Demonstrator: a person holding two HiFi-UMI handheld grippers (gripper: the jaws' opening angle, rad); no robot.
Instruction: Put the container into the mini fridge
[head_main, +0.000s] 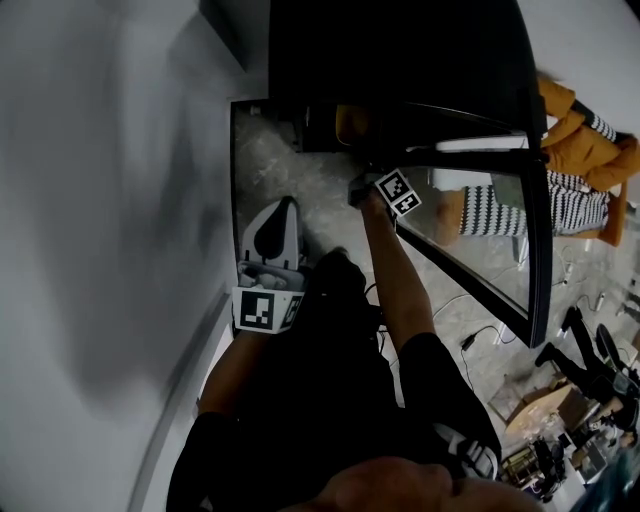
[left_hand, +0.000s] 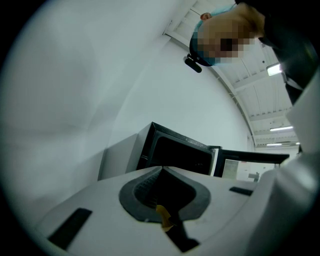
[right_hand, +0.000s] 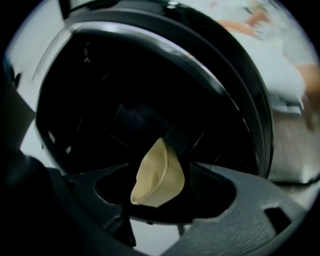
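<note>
Closest to the camera, the person's left arm is bending in against the body and carrying the left hand-held gripper (head_main: 286, 210) level. Its white jaws are meeting at the tips with nothing between them, and it is pointing toward the open cabinet.

Further out, the right arm is stretching nearly straight. It is bringing the right hand-held gripper (head_main: 360, 178) to the mouth of the mini fridge (head_main: 400, 50) with its nose dipping slightly. Its dark jaws are standing wide apart. The container (right_hand: 159, 175), a tan cup-like shell, is sitting tilted in the gap between them, against the dark fridge interior. No pad is visibly pressing on it, so it appears to be resting inside and not gripped.

The container is probably light, with thin walls that dent easily, so a hard squeeze would likely crumple it. Taking hold across the side walls just below the rim, with gentle pressure, looks safest. Because it is leaning, a brush from either jaw could tip it over.

Beyond the gripper, the glass door (head_main: 480, 230) is hanging open to the right over the mottled floor (head_main: 260, 160).
</note>
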